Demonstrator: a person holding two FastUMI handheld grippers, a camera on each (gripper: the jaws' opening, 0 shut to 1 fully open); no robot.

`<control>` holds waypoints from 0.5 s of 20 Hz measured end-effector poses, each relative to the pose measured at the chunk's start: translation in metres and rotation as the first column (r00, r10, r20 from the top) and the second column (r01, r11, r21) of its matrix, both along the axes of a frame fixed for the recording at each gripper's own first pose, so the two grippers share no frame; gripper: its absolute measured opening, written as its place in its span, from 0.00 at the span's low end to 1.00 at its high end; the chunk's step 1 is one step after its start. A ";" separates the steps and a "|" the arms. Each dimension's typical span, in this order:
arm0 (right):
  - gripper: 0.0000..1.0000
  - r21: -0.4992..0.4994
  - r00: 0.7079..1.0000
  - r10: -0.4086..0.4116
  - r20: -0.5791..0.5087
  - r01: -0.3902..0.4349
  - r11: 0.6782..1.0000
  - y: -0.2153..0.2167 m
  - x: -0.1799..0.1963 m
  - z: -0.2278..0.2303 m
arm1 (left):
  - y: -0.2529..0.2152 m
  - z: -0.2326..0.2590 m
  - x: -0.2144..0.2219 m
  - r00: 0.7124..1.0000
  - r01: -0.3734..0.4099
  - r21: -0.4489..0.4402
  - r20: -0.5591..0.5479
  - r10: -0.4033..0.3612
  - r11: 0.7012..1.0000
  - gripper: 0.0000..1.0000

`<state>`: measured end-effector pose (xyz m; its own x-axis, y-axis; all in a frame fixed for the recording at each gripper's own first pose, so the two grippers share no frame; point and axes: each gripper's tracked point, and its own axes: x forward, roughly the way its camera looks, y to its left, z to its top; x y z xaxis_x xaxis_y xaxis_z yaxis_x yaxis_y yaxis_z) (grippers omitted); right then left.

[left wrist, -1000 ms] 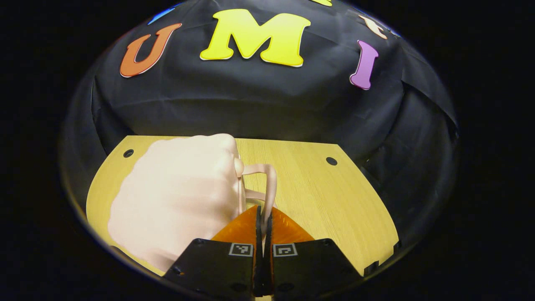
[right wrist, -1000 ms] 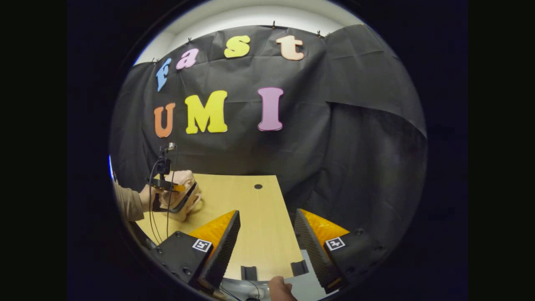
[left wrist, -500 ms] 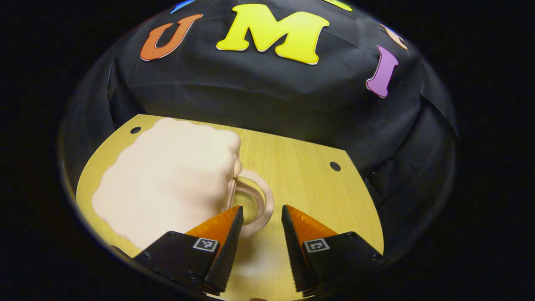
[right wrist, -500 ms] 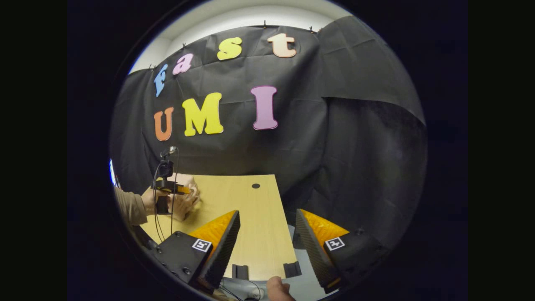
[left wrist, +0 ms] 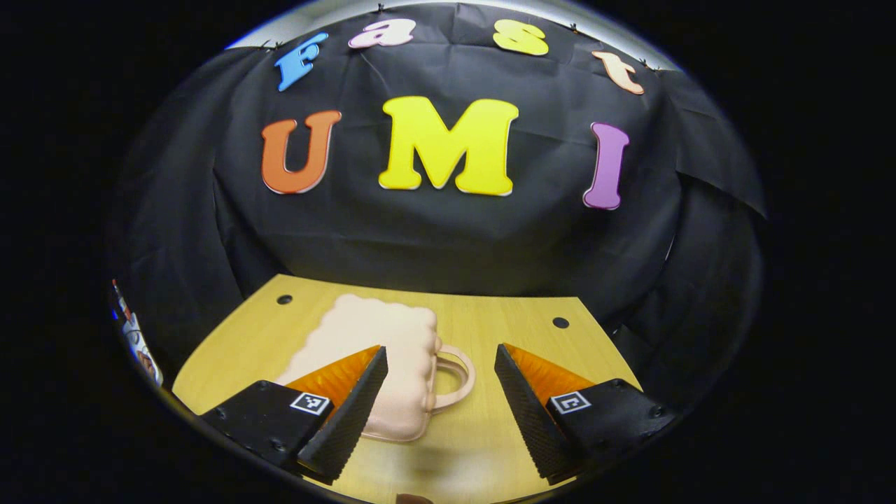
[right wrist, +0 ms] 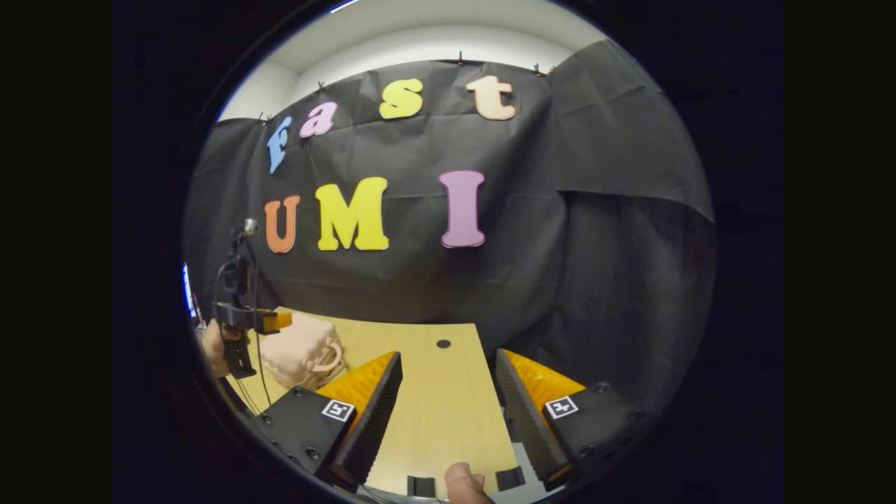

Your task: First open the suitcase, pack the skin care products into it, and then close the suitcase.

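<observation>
- Up close, the left gripper (left wrist: 437,381) has its jaws spread wide apart with nothing between them; it hangs above the table (left wrist: 518,329), and the bare wood shows in the gap.
- Just beyond its left finger lies the suitcase (left wrist: 392,350), a small pale pink case with a scalloped outline, lying flat and closed on the table, partly hidden behind that finger.
- Its looped handle (left wrist: 455,378) points toward the gap between the fingers, touching neither.
- The case sits toward the table's far left part, short of the far edge, where two dark round holes (left wrist: 561,323) mark the far corners.
- The right gripper (right wrist: 448,388) likewise has its jaws wide apart and empty, over the table's near right part.
- In the right gripper view the suitcase (right wrist: 301,357) lies off by the table's left edge, well apart from this gripper, with the left gripper (right wrist: 269,320) raised just above it, held by a hand (right wrist: 213,346).
- A fingertip (right wrist: 462,483) shows at the table's near edge.
</observation>
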<state>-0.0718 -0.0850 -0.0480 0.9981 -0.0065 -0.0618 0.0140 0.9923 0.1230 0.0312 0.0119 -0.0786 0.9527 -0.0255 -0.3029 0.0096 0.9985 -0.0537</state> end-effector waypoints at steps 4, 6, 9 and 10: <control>0.80 0.004 0.999 0.020 0.029 -0.020 1.000 0.048 0.019 0.024 | 0.029 0.068 -0.047 0.988 -0.022 0.054 0.154 0.014 0.998 0.98; 0.80 0.016 0.999 0.026 0.037 -0.027 1.000 0.070 0.024 0.035 | 0.041 0.086 -0.064 0.981 -0.022 0.098 0.193 0.002 0.995 0.98; 0.80 0.041 0.997 0.023 0.075 -0.027 0.999 0.098 0.025 0.054 | 0.058 0.107 -0.082 0.971 -0.028 0.120 0.237 -0.001 0.992 0.98; 0.80 0.037 0.996 0.026 0.080 -0.029 0.999 0.108 0.024 0.056 | 0.061 0.111 -0.087 0.968 -0.027 0.104 0.250 0.000 0.994 0.98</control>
<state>-0.0479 0.0232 0.0081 0.9996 0.0222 0.0178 -0.0248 0.9867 0.1607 -0.0553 0.0733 0.0328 0.9984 0.0069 -0.0559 -0.0039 0.9985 0.0542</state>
